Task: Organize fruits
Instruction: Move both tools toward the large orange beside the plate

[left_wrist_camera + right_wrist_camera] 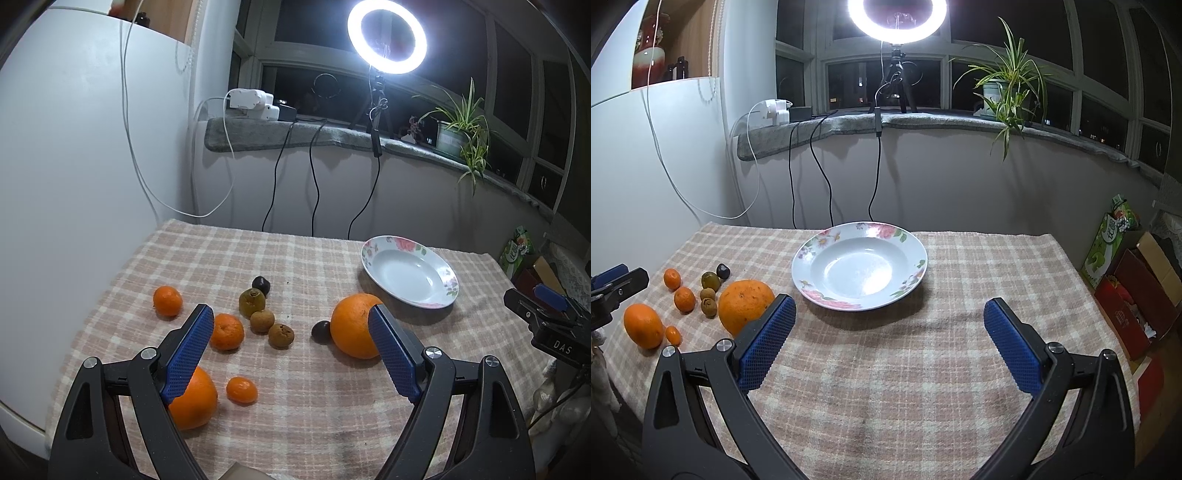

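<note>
Left tongs point(291, 343) are spread wide and holding nothing, hanging over the fruit pile; right tongs point(890, 332) are spread just as wide, also holding nothing, hovering over bare checked cloth point(979, 266) on the bench, just in front of the plate point(812, 254).

Taking the plate as the landmark: it's a white deep one with a flowery rim, nothing in it; all the fruit sits to its left. Closest is the big orange point(351, 326), just beside the plate's rim but not touching as far as I can see; a dark little fruit point(320, 331) touches its far side from the plate. Further left there's a clump of brownish fruits point(262, 320) with another dark one point(261, 284) behind them; then two tangerines point(226, 331) point(168, 301), well apart from the plate. Nearest the left tongs, a second orange point(195, 400) is half hidden behind the left finger, with a tiny tangerine point(242, 389) just beside it.

Behind the plate, a ring light point(897, 18) glares from the windowsill; a plant point(1008, 85) stands right of that.
</note>
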`<state>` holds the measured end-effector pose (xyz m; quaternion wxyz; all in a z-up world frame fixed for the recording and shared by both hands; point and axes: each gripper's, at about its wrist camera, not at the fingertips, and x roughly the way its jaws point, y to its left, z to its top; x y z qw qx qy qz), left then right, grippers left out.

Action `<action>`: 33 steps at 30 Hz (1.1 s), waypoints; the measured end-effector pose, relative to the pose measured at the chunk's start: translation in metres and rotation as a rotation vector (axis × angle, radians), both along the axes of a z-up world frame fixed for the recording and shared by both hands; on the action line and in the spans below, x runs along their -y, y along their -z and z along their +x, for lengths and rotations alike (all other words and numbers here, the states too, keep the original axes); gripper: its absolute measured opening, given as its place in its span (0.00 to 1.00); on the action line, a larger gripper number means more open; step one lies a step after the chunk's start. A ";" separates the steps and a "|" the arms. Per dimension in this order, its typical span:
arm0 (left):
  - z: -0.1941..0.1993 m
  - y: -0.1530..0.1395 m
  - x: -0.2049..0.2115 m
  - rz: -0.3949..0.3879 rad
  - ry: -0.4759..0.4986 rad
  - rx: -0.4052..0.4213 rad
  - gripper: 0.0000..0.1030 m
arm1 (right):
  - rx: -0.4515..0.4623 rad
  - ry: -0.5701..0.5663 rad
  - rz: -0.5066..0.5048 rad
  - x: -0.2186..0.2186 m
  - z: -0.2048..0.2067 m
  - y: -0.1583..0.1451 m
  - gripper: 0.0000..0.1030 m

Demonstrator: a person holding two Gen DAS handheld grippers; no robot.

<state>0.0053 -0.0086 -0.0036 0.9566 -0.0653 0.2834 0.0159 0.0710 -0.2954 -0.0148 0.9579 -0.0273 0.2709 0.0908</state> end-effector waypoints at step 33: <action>0.031 0.036 0.015 -0.190 0.181 -0.109 0.68 | -0.354 -0.290 0.368 -0.011 0.060 0.050 0.88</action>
